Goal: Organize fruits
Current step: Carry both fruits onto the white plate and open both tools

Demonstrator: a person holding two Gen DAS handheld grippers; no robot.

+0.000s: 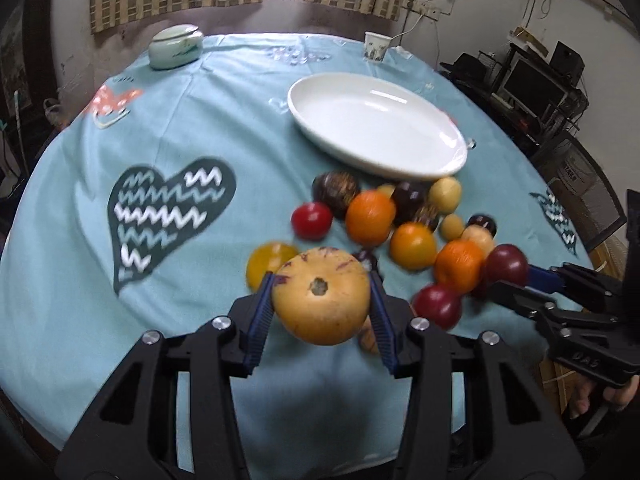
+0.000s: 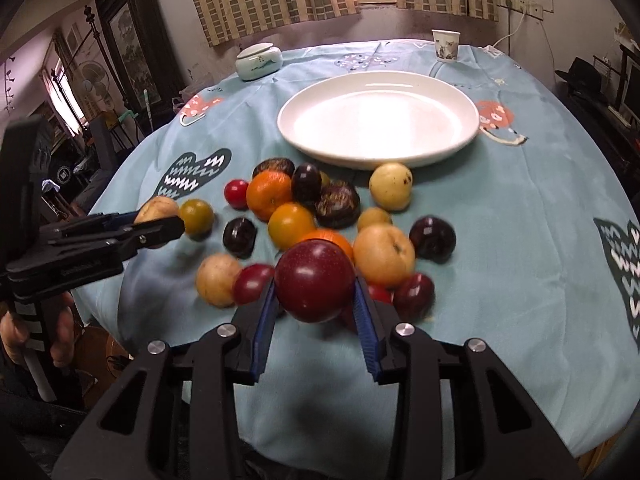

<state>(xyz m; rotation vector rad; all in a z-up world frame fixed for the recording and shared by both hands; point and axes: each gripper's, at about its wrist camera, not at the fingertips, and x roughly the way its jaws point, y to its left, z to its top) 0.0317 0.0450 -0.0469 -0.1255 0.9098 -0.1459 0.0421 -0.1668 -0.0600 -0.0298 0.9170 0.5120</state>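
Tan round fruit: clamped across its widest girth in the left gripper, jaws partly closed on it, above the surface. Dark red plum: likewise pinched in the right gripper. Both judged light, smooth, bruisable; mid-body hold is sound. Remaining fruit pile lies just before the empty white plate.

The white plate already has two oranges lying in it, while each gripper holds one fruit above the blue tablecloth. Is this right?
One thing is wrong: the white plate is empty, as the right wrist view shows. The oranges lie on the blue tablecloth. The left gripper holds a tan fruit, the right gripper a dark red fruit.
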